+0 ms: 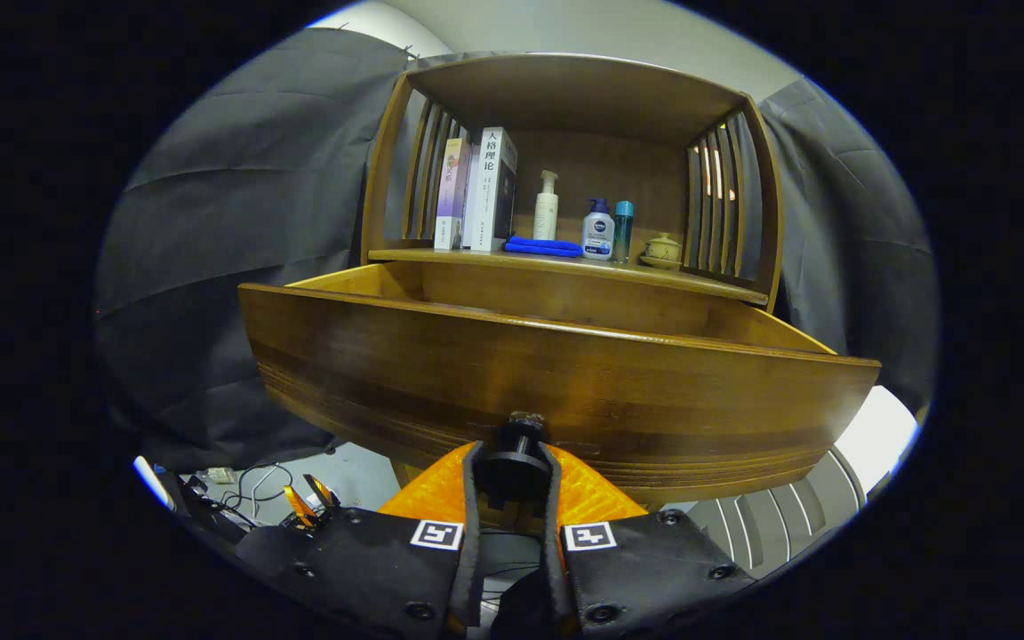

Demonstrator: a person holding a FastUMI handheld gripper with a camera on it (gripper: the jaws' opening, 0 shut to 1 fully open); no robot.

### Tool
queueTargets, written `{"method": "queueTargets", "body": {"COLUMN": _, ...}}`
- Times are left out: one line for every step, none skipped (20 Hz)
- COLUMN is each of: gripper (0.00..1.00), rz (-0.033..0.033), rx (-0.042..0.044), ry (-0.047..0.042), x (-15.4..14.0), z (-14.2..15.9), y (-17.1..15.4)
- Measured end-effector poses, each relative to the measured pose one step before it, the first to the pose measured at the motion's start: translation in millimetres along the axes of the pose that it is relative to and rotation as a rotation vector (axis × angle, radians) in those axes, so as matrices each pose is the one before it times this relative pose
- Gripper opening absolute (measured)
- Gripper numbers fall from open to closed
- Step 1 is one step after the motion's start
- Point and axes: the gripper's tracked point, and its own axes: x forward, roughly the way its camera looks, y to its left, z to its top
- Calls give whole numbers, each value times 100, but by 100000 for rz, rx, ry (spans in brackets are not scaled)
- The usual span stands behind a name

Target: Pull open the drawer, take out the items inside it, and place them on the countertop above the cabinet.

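Note:
A wooden drawer (556,373) stands pulled far out of the cabinet, its broad front panel facing me. My gripper (512,471) is shut on the drawer's dark round knob (519,444), with a finger pressed on each side of it. From this low angle the drawer's inside is hidden behind the front panel, so I cannot tell what lies in it. The countertop (565,263) above the drawer carries two upright books (476,191), a folded blue cloth (543,246), a pump bottle (547,206), a white-and-blue bottle (598,229), a slim teal bottle (623,229) and a small lidded pot (662,250).
Slatted wooden side walls (716,209) and a top board enclose the countertop shelf. Dark cloth (236,240) hangs behind and on both sides. Cables and small items (245,484) lie on the floor beyond the left finger. A ribbed white object (779,520) sits low beyond the right finger.

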Motion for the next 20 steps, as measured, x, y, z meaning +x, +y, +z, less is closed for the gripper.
{"method": "queueTargets", "body": {"gripper": 27, "rz": 130, "rx": 238, "ry": 214, "x": -71, "z": 11, "y": 12}}
{"method": "queueTargets", "body": {"gripper": 27, "rz": 116, "rx": 644, "ry": 433, "x": -25, "z": -55, "y": 23}}
{"method": "queueTargets", "body": {"gripper": 27, "rz": -9, "rx": 150, "ry": 282, "x": 91, "z": 77, "y": -40}}
{"method": "queueTargets", "body": {"gripper": 27, "rz": 195, "rx": -16, "ry": 401, "x": 47, "z": -129, "y": 71}}
{"method": "queueTargets", "body": {"gripper": 31, "rz": 936, "rx": 292, "ry": 816, "x": -142, "z": 67, "y": 75}}
{"method": "queueTargets", "body": {"gripper": 41, "rz": 416, "rx": 132, "ry": 725, "x": -179, "z": -75, "y": 34}}
{"method": "queueTargets", "body": {"gripper": 51, "rz": 938, "rx": 503, "ry": -185, "x": -505, "z": 160, "y": 12}}
{"method": "queueTargets", "body": {"gripper": 60, "rz": 1526, "rx": 66, "ry": -643, "x": -560, "z": 404, "y": 315}}
{"method": "queueTargets", "body": {"gripper": 70, "rz": 2078, "rx": -838, "ry": -961, "x": -471, "z": 380, "y": 79}}
{"method": "queueTargets", "body": {"gripper": 79, "rz": 958, "rx": -986, "ry": -1341, "x": -1134, "z": 952, "y": -158}}
{"method": "queueTargets", "body": {"gripper": 89, "rz": -599, "rx": -909, "ry": -1325, "x": -486, "z": 803, "y": -596}}
{"method": "queueTargets", "body": {"gripper": 98, "rz": -302, "rx": -283, "ry": -1669, "x": -568, "z": 1299, "y": -489}}
{"method": "queueTargets", "body": {"gripper": 98, "rz": 28, "rx": 165, "ry": -2001, "x": -415, "z": 1221, "y": -240}}
{"method": "queueTargets", "body": {"gripper": 98, "rz": 81, "rx": -40, "ry": -1734, "x": -211, "z": 1652, "y": -424}}
{"method": "queueTargets", "body": {"gripper": 98, "rz": 124, "rx": -511, "ry": -607, "x": -16, "z": 1348, "y": -432}}
{"method": "queueTargets", "body": {"gripper": 98, "rz": -102, "rx": -611, "ry": -10, "x": 173, "z": 1179, "y": -415}}
{"method": "queueTargets", "body": {"gripper": 98, "rz": 168, "rx": -809, "ry": 385, "x": 346, "z": 1182, "y": -433}}
{"method": "queueTargets", "body": {"gripper": 98, "rz": 240, "rx": -402, "ry": 236, "x": 555, "z": 1095, "y": -313}}
{"method": "queueTargets", "body": {"gripper": 98, "rz": 23, "rx": 182, "ry": 390, "x": 644, "z": 1007, "y": -366}}
{"method": "queueTargets", "body": {"gripper": 98, "rz": 484, "rx": 930, "ry": 326, "x": 619, "z": 930, "y": -189}}
